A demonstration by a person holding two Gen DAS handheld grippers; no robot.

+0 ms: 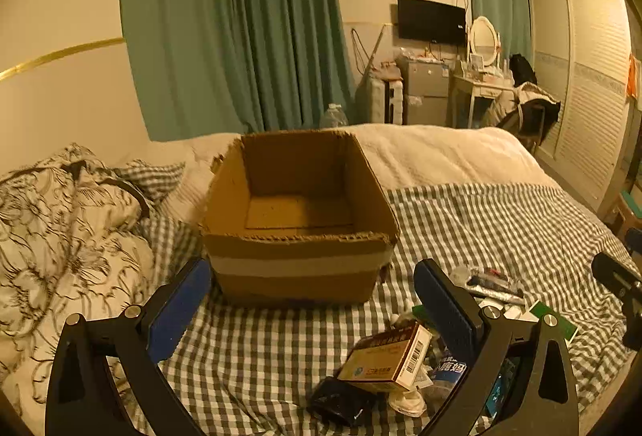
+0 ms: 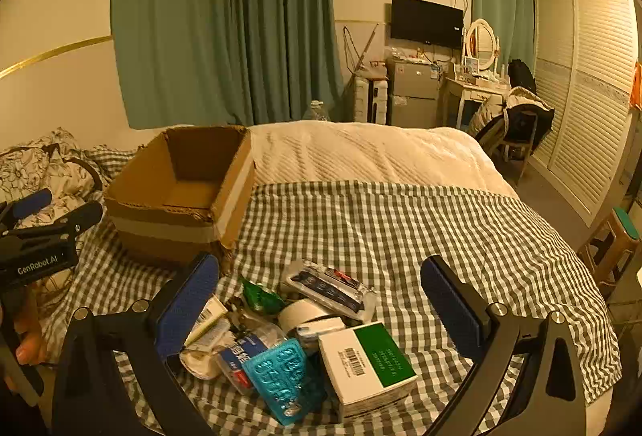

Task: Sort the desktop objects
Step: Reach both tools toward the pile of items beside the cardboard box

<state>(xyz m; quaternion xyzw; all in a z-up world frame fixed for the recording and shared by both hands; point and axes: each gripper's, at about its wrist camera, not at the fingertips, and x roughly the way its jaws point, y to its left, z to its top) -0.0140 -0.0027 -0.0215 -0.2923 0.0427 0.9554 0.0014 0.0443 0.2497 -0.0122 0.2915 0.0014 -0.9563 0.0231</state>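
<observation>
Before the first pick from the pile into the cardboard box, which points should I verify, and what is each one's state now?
1. Cardboard box open on top, nothing seen inside: ok.
2. Right gripper open, nothing held: ok.
3. Left gripper open, nothing held: ok.
4. Pile of small items between right gripper's jaws, green-and-white box on top: ok.
5. Items overlap; clean single grasp: cannot tell.
6. Box stable on checked bedsheet: cannot tell.

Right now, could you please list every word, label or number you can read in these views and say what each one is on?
"GenRobot.AI": on the black body of the left gripper, in the right wrist view.
Chinese print on the brown medicine box: too blurred to read.
Barcode and print on the green-and-white box: too small.
White characters on the blue bottle label: unclear.
</observation>
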